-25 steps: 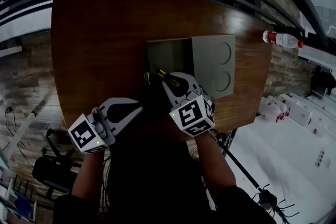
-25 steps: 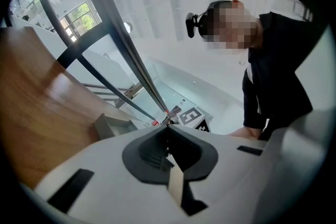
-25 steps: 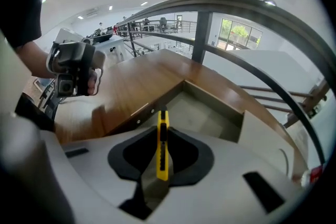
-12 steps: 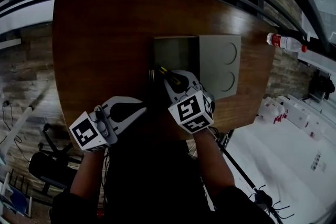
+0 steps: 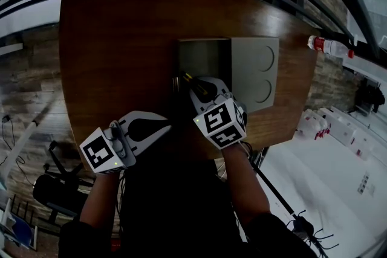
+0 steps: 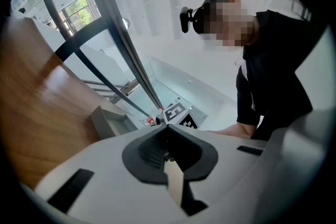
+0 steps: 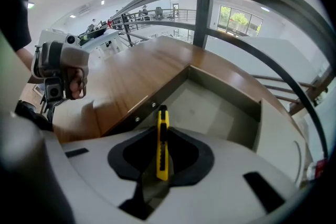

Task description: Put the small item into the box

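A yellow utility knife (image 7: pixel 162 141) stands upright on its edge between the jaws of my right gripper (image 7: pixel 161 128), which is shut on it. Its tip points at the open grey box (image 7: pixel 210 107). In the head view the right gripper (image 5: pixel 192 83) hovers at the near wall of the box (image 5: pixel 202 57), with the knife (image 5: pixel 186 77) sticking out over the box's near left corner. My left gripper (image 5: pixel 168 125) hangs by the table's near edge, jaws together and holding nothing. In its own view the left gripper (image 6: pixel 167 131) looks past the box (image 6: pixel 107 120).
The box's lid (image 5: pixel 257 72), with two round recesses, lies open flat to the right. A plastic bottle (image 5: pixel 326 45) lies at the far right of the brown wooden table (image 5: pixel 115 51). Dark railings run behind the table.
The right gripper with the knife has edged slightly forward toward the box. The left gripper has hardly moved.
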{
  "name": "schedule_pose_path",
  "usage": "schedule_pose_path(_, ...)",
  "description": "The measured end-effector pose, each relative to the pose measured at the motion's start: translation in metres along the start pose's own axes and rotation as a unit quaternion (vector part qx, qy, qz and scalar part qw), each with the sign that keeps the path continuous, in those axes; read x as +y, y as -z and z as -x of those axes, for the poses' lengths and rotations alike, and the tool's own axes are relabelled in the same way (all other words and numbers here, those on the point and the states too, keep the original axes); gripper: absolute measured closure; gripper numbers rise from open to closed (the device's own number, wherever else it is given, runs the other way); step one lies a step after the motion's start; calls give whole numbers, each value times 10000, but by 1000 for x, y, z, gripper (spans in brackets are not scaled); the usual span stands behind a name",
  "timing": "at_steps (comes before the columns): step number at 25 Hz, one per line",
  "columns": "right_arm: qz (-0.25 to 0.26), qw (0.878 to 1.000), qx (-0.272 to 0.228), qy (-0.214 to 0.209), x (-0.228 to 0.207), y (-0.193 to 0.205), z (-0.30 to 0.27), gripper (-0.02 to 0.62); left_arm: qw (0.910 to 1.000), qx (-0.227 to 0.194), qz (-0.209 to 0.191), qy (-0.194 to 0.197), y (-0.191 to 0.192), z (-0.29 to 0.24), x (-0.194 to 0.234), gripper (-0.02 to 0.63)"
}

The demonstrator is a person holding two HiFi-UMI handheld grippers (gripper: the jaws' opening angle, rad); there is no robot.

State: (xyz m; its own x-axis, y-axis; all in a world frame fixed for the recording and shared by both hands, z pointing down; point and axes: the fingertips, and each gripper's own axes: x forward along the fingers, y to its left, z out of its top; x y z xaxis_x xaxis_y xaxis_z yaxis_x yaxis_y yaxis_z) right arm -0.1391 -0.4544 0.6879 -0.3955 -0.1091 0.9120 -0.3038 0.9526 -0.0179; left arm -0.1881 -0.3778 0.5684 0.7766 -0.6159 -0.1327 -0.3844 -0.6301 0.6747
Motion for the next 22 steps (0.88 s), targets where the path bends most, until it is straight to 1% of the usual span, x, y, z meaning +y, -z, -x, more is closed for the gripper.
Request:
schedule_pose_path(10,-80,9999,-70,25,-2,4,0,517,9999,25,-92,86,1,3,-10,591)
schedule_pose_path(15,-158,9996,-199,105,1,3,19,514,9995,-275,-155,75,-18,12,-24,591)
schedule_pose_path(18,-274,9979,-578,126,15,-18,52,515,9996,-195,-179,-60,-27,28,-37,591)
schedule_pose_path(20,-203,9931,-1149,120,22,-51,79,522,9989,-114,-403,-212,-38,37,-39,591)
schedule_pose_path(22,132,9833,-1816,-38,36,-86,109,528,9971,-79,-693,-291,-53,42,-46,591)
